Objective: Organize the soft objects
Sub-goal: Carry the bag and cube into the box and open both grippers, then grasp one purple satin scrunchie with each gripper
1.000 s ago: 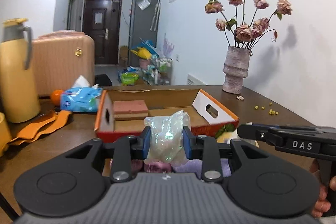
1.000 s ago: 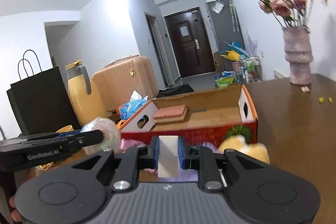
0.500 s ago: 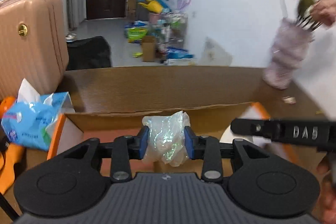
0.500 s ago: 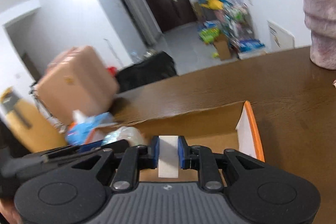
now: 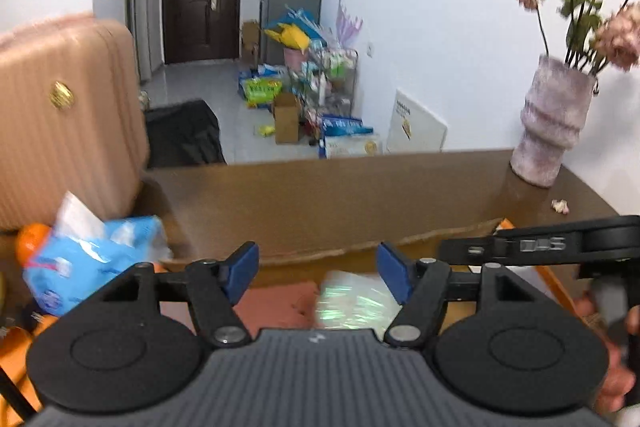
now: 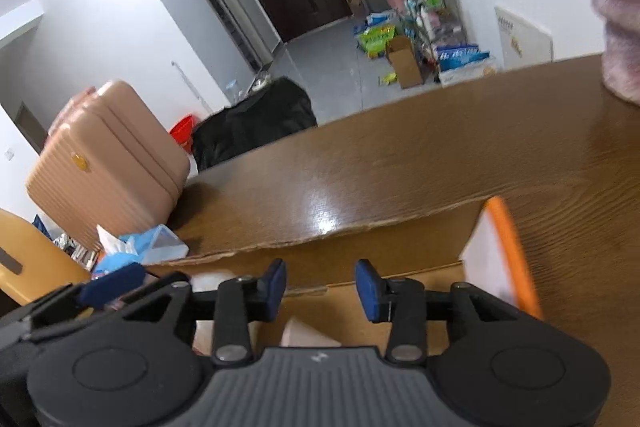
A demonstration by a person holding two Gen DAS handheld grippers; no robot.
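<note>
Both grippers hang over the cardboard box (image 5: pixel 400 247) on the brown table (image 6: pixel 440 163). The left gripper (image 5: pixel 318 273) has just been opening its jaws; they stand wide and grip nothing, the shiny plastic pouch (image 5: pixel 352 303) lying loose below in the box, toward five o'clock of them. The right gripper (image 6: pixel 321 285) has likewise been parting its jaws, now about halfway, with the white block (image 6: pixel 308 337) resting free underneath at six o'clock. A blue tissue pack (image 5: pixel 92 259) sits at nine o'clock of the box.
</note>
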